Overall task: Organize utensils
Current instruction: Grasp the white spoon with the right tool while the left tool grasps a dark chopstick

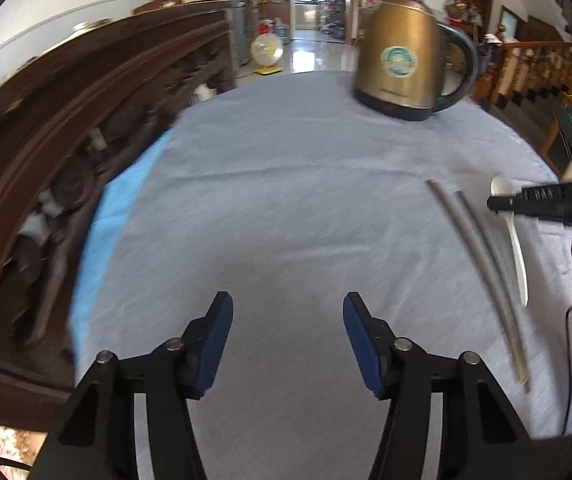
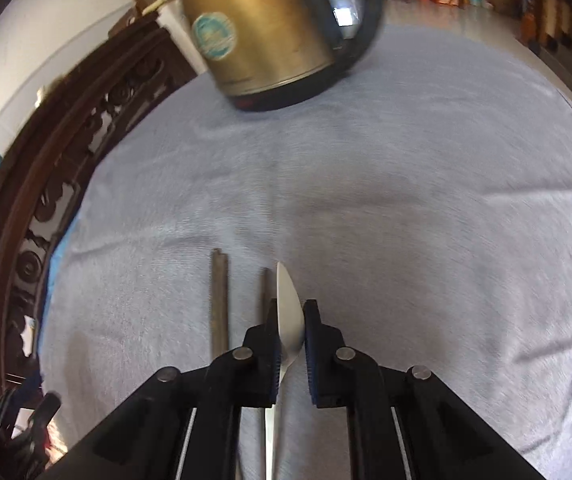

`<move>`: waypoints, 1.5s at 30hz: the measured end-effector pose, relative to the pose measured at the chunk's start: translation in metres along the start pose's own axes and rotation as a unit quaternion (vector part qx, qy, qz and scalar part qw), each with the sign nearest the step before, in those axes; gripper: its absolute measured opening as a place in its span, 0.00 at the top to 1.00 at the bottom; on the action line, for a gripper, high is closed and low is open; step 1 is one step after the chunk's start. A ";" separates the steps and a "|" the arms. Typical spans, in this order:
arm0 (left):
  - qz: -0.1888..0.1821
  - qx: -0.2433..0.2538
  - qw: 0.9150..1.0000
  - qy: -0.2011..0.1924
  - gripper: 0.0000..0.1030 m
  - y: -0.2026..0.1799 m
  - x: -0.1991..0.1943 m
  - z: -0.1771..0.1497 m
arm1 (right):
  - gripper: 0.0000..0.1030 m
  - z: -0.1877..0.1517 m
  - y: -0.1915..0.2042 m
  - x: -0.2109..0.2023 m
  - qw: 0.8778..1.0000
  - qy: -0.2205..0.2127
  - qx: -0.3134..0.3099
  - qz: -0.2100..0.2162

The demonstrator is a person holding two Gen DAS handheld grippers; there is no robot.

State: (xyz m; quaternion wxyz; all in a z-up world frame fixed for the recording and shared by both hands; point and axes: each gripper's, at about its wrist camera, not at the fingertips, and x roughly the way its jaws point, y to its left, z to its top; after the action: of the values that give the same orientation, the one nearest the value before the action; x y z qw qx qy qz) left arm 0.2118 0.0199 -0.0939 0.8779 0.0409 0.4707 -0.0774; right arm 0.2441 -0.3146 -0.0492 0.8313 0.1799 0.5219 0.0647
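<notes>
While the left gripper (image 1: 288,336) is hanging above the grey-blue tablecloth (image 1: 286,200) with its two blue-padded fingers (image 1: 215,344) spread wide and nothing between them, the right gripper (image 2: 290,340) is closing on one white spoon (image 2: 289,312), its two pads pressing the bowl from either side. From the left wrist view, that spoon (image 1: 516,240) is lying at about 3 o'clock on the cloth, bowl pointing toward 12 and handle trailing toward 6, with the right gripper (image 1: 498,203) reaching in across the bowl from the right edge.

Two grey chopsticks (image 1: 482,272) are lying side by side just to the left of the spoon, running roughly parallel to it. In the right wrist view the two chopsticks (image 2: 219,304) are sitting at about 7 o'clock, the nearer one partly hidden behind the left finger, just beside the spoon.

One bronze electric kettle (image 1: 400,56) with a black handle is standing upright at 1 o'clock on the cloth, well apart from the utensils. One carved dark wooden bench back (image 1: 65,140) is running along the table's edge from 7 to 11 o'clock.
</notes>
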 end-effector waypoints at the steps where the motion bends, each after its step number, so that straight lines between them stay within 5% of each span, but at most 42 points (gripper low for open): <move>1: -0.013 0.002 1.000 0.001 0.43 -0.008 0.005 0.006 | 0.89 -0.003 -0.008 -0.004 1.000 -0.002 0.007 0.006; 9: -0.068 0.044 0.997 0.017 0.43 -0.081 0.050 0.054 | 0.89 -0.031 -0.058 -0.034 0.998 -0.004 0.041 0.040; 17: -0.080 0.071 0.993 0.049 0.43 -0.129 0.090 0.076 | 0.89 -0.048 -0.079 -0.037 0.997 0.006 0.062 0.053; 25: -0.076 0.076 0.992 0.070 0.41 -0.127 0.099 0.068 | 0.88 -0.046 -0.075 -0.034 0.998 0.012 0.047 0.048; 31: -0.039 0.092 0.990 0.101 0.42 -0.107 0.090 0.068 | 0.88 -0.047 -0.077 -0.032 0.997 0.009 0.050 0.054; 35: -0.061 0.066 0.990 0.112 0.42 -0.102 0.087 0.071 | 0.88 -0.046 -0.075 -0.032 0.998 0.007 0.046 0.050; 41: -0.045 0.016 0.991 0.123 0.43 -0.107 0.101 0.084 | 0.88 -0.041 -0.076 -0.032 0.997 0.028 0.051 0.045; 43: -0.046 -0.001 0.992 0.117 0.47 -0.106 0.101 0.088 | 0.87 -0.036 -0.073 -0.030 0.997 0.040 0.050 0.039; 45: -0.034 0.001 0.994 0.104 0.81 -0.106 0.102 0.092 | 0.87 -0.031 -0.068 -0.029 0.998 0.048 0.045 0.023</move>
State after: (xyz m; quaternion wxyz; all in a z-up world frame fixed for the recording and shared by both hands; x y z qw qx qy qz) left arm 0.3242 -0.1078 -0.1279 0.8208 0.0332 0.5609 -0.1032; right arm 0.1979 -0.3792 -0.0619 0.7948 0.2259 0.5590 0.0690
